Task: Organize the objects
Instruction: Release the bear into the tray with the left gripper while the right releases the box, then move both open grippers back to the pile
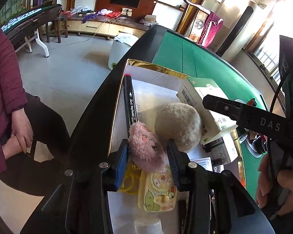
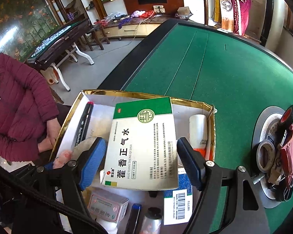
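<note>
A white shallow box with a gold rim [image 1: 146, 63] [image 2: 185, 99] sits on the green table. My left gripper [image 1: 147, 156] is open low over it. A pink fluffy toy [image 1: 146, 146] lies between its blue pads, touching the left one, with a gap on the right. Beside the toy are a beige fluffy ball [image 1: 177, 124], a black marker [image 1: 129, 101] and a yellow cartoon card [image 1: 158, 191]. My right gripper [image 2: 141, 161] is open around a tilted green-and-white medicine box [image 2: 144, 142] [image 1: 205, 95], its pads just off the box's sides.
A person in a maroon jacket [image 2: 19, 101] sits at the left table edge. A round plate [image 2: 267, 117] with tape rolls and red items lies at the right. More small boxes, a white bottle [image 2: 198, 130] and a pen fill the box. Green felt [image 2: 214, 62] stretches beyond.
</note>
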`<state>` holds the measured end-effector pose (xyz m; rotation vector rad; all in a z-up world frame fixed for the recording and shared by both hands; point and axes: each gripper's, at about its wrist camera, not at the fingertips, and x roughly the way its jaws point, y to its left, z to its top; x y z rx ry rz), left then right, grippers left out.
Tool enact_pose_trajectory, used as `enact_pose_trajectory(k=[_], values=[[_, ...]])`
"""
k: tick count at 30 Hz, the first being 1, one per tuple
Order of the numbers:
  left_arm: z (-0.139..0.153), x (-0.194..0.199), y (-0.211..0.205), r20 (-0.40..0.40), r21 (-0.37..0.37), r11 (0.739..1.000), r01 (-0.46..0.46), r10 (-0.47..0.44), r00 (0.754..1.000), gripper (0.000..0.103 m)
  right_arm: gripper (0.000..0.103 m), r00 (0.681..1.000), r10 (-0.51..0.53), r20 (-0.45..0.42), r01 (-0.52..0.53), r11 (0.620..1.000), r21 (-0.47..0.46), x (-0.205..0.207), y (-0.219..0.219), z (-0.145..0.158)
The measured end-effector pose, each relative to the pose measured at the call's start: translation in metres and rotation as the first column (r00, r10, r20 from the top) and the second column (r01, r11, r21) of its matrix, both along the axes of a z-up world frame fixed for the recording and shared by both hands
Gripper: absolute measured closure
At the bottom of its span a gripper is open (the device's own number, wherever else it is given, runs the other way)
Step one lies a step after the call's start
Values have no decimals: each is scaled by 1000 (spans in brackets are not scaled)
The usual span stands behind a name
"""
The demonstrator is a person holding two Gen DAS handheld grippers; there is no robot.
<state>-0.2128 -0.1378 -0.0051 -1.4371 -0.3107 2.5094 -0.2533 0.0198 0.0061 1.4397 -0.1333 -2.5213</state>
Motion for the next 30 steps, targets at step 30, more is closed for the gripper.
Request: enact_pose_trajectory(k=[30], values=[[62, 77, 186, -69, -52, 960, 275, -278, 958, 66, 27, 956, -237, -174, 197, 955, -220, 168, 257, 4]])
